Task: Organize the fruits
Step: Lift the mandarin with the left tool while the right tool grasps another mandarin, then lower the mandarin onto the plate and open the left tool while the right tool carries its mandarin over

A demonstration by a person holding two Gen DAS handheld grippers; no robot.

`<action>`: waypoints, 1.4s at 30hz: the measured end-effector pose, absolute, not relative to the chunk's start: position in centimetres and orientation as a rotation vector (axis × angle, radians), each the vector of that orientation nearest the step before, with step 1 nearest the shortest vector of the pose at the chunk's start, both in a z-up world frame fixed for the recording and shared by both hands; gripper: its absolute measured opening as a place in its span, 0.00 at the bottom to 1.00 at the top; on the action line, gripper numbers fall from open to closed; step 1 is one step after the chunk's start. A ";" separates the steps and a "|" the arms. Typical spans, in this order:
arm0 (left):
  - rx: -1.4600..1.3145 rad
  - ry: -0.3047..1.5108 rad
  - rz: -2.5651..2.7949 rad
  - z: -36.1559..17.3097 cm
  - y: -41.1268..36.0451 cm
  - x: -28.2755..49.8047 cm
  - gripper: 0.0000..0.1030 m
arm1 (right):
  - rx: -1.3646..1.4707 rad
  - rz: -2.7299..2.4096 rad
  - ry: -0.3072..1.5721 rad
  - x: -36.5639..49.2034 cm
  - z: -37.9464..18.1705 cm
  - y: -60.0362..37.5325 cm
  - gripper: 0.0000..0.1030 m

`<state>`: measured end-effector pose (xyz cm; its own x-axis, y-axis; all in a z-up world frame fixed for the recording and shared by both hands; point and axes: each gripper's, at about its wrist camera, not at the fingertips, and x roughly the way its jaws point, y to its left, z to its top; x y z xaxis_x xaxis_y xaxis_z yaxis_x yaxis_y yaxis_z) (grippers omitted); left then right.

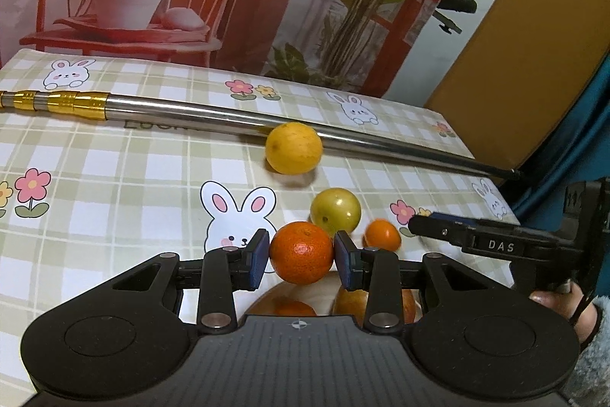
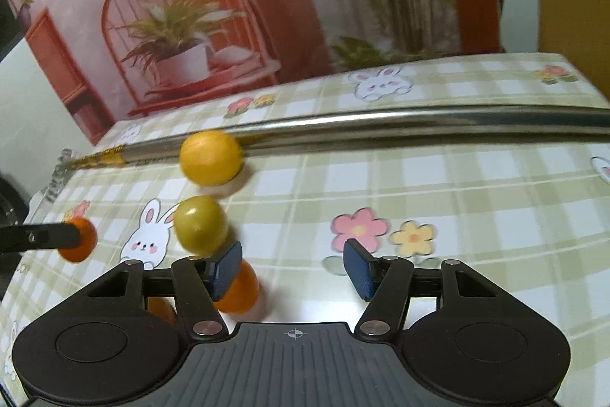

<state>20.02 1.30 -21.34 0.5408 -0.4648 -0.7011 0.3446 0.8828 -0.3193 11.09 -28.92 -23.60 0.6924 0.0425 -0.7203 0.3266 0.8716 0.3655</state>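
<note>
Left gripper (image 1: pixel 301 254) is clamped on a mandarin (image 1: pixel 301 251), lifted over what looks like a wooden bowl (image 1: pixel 267 296) already holding fruit. Right gripper (image 2: pixel 293 267) hangs empty, jaws apart. Lemon (image 1: pixel 293 147), green fruit (image 1: pixel 335 211) and a small orange (image 1: pixel 382 234) are left mid-table.

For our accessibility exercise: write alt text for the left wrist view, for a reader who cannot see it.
The left tool grips an orange mandarin between its blue pads, above a checked tablecloth printed with rabbits. Beyond it lie a green fruit, a small orange fruit and a yellow fruit beside a metal pole; the right tool enters from the right.
</note>
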 end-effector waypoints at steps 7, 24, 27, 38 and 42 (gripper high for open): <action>-0.167 0.881 -0.482 -21.4 1.5 19.6 0.38 | 0.425 -0.094 0.785 12.6 -23.3 -27.2 0.54; -0.198 0.907 -0.469 -22.0 2.2 18.0 0.38 | 0.325 -0.072 0.837 13.8 -24.7 -25.5 0.36; -0.208 0.913 -0.463 -22.1 2.4 17.8 0.38 | 0.323 -0.063 0.829 13.9 -24.7 -25.5 0.33; -0.189 0.919 -0.484 -22.0 1.9 16.4 0.38 | 0.320 -0.053 0.799 12.9 -24.3 -25.2 0.29; -0.185 0.924 -0.503 -21.9 1.6 15.8 0.38 | 0.338 -0.055 0.786 12.3 -24.0 -25.2 0.29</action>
